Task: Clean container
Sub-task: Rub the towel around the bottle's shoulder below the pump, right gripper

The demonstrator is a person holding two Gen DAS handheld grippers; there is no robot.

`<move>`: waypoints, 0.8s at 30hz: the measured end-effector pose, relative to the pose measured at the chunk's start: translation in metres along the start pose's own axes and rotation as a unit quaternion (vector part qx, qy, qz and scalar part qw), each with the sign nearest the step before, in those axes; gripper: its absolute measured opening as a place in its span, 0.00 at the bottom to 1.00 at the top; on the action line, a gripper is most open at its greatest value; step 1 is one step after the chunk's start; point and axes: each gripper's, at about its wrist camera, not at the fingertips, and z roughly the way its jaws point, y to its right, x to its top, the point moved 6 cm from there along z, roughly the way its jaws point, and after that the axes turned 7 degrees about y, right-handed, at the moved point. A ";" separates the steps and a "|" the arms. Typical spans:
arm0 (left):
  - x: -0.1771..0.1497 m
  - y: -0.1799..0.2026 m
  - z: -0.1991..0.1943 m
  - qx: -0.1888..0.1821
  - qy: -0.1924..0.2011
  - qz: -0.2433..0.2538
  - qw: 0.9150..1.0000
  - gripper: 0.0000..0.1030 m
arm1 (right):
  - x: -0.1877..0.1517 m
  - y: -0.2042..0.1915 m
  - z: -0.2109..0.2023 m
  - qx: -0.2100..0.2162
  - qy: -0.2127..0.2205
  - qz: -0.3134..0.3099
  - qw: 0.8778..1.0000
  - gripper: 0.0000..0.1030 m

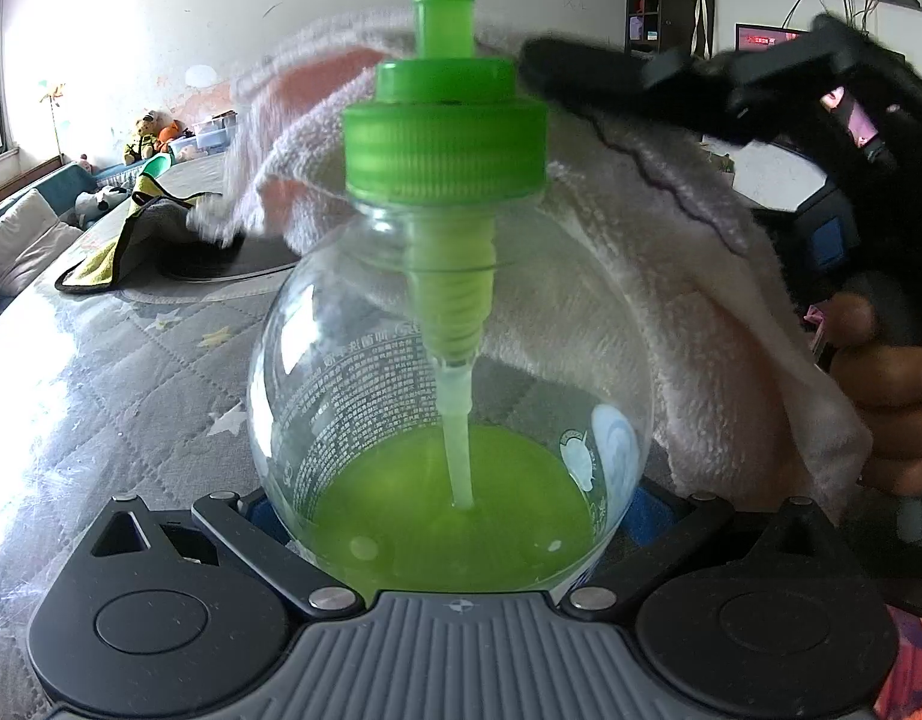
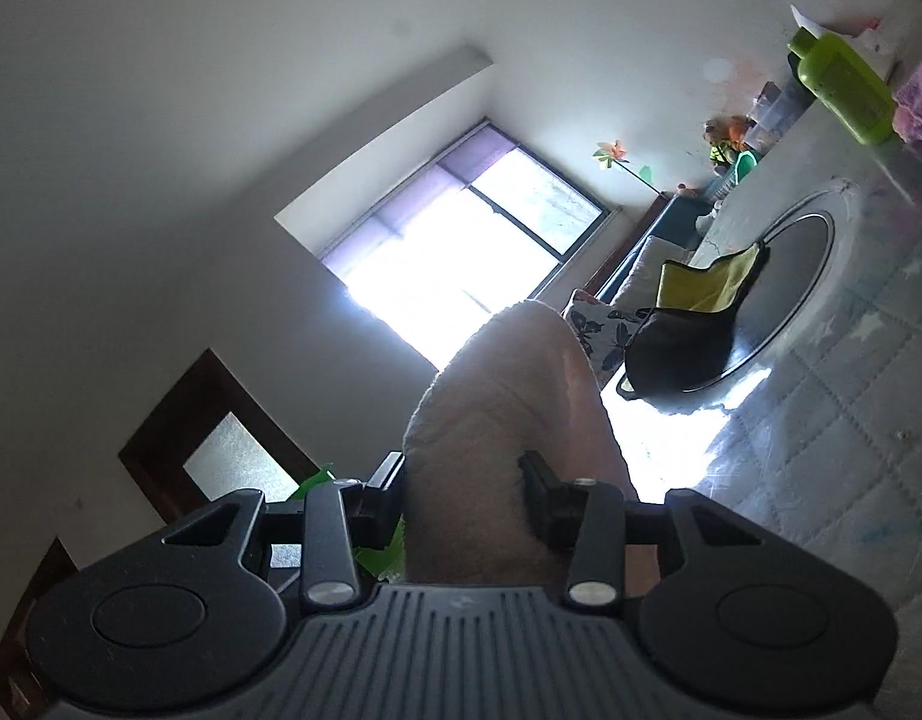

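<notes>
A clear round pump bottle (image 1: 449, 396) with a green cap (image 1: 446, 144) and green liquid in its bottom fills the left wrist view. My left gripper (image 1: 455, 516) is shut on the bottle's base and holds it upright. My right gripper (image 2: 461, 480) is shut on a pale pink towel (image 2: 509, 414). In the left wrist view that towel (image 1: 671, 300) drapes over the back and right side of the bottle, with the right gripper (image 1: 731, 84) above it. A hand (image 1: 893, 384) holds the right gripper.
A grey quilted table cover with stars (image 1: 131, 372) lies under the bottle. A yellow and grey cloth (image 1: 131, 240) lies on a dark round plate (image 2: 779, 300). A green bottle (image 2: 839, 84) lies farther off. A sofa with cushions (image 1: 23, 234) stands at the left.
</notes>
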 end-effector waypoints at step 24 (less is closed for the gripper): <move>0.001 0.001 0.000 0.001 0.000 0.002 1.000 1.00 | -0.016 0.051 0.021 -0.149 -0.071 0.026 0.986 0.43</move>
